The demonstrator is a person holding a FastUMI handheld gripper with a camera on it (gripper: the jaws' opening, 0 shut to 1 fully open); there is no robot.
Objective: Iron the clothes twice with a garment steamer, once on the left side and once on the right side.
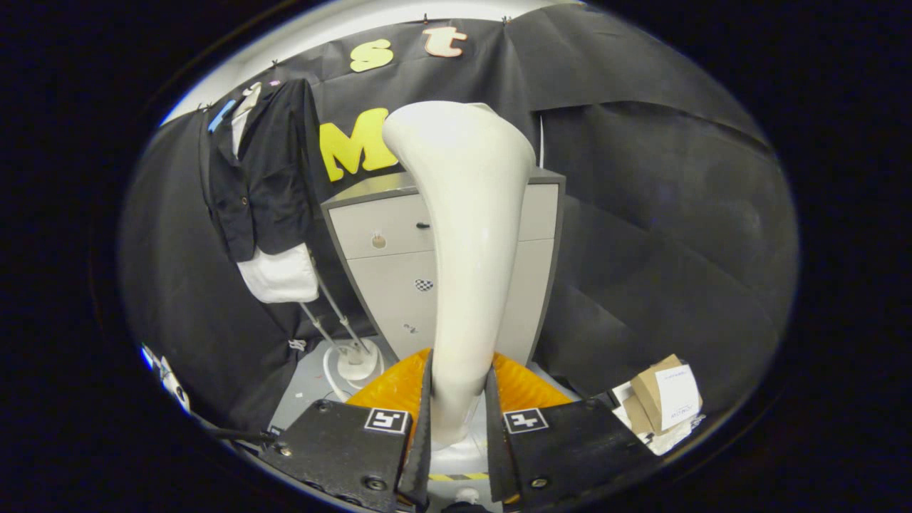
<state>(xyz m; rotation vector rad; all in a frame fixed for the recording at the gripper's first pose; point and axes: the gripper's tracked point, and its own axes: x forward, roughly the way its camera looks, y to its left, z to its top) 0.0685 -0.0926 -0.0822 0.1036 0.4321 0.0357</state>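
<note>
Gripper view: claw (459, 420) pinches the white garment steamer handle (467, 235), both fingers pressed on its lower end. Dark jacket over white shirt (263, 185) hangs at 10 o'clock, beyond fingers. Grey drawer cabinet (385, 249) stands behind steamer.

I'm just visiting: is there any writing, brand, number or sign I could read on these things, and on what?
Nothing legible.
White paper slip on the brown cardboard box: print too small to read.
Black-and-white square markers on the claw, shut on the white plastic garment steamer: patterns, no words.
Checkered sticker on the grey drawer cabinet: no text.
</note>
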